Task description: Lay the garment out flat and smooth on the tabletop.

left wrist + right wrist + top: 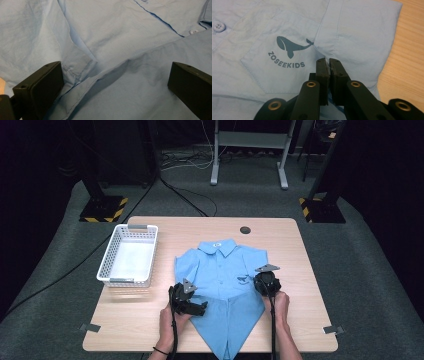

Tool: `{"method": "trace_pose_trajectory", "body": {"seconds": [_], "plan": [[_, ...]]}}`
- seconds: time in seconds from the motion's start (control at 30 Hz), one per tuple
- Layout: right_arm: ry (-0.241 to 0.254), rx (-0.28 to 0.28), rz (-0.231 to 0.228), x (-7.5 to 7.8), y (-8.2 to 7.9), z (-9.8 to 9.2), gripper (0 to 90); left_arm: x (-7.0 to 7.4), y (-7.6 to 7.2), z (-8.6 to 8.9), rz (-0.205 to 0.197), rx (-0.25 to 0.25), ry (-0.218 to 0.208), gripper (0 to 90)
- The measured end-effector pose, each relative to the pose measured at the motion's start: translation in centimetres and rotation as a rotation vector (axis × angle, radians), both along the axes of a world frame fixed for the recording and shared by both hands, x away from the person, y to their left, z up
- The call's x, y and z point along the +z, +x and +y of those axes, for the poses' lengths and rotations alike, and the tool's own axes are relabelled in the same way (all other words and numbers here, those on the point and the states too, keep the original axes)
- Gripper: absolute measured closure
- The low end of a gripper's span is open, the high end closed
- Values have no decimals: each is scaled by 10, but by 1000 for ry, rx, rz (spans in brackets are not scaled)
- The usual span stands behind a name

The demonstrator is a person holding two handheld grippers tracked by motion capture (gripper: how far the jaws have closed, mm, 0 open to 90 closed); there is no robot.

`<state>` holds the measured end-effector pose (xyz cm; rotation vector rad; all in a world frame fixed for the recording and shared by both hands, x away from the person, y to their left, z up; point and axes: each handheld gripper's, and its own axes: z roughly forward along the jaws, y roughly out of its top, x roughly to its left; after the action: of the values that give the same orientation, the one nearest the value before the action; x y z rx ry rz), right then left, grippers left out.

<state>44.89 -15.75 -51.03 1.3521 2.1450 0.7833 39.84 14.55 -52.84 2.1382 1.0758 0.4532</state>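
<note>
- Where the person's forearms come in at the near edge, the left hand [172, 320] and right hand [280, 304] each carry a gripper over the near half of the table [305, 270]
- left gripper [192, 306]: near-left part of the shirt [225, 270], jaws wide apart; in the left gripper view [115, 85] blue cloth lies between the two pads and a folded sleeve hem sits just beside the left pad, with no pinch visible
- right gripper [265, 282]: at the shirt's right side, jaws closed on a ridge of cloth; the right gripper view [329, 65] shows a thin fold of fabric squeezed between the pads, at the seam where the right sleeve meets the body
- whale logo [293, 45] with ZOSEEKIDS lettering sits on the chest pocket just left of that pinch; white button [218, 26] further left
- shirt: light blue, short-sleeved, lies front-up at table centre, collar at the far end, lower part narrowed to a point that reaches the near edge
- white basket [107, 265]: left of the shirt, well apart from it, near the table's left edge
- dark round grommet [245, 229] in the tabletop beyond the collar, near the far edge
</note>
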Motion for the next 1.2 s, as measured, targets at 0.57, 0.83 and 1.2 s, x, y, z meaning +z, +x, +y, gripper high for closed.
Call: {"method": "trace_pose_trajectory", "body": {"seconds": [0.57, 0.83, 1.2], "plan": [[35, -77, -67, 18, -4, -23, 866, 0, 0, 0, 0, 0, -1, 4], [55, -142, -87, 19, -9, -49, 864, 0, 0, 0, 0, 0, -2, 4], [122, -254, -46, 3, -12, -86, 829, 0, 0, 0, 0, 2, -3, 4]]}}
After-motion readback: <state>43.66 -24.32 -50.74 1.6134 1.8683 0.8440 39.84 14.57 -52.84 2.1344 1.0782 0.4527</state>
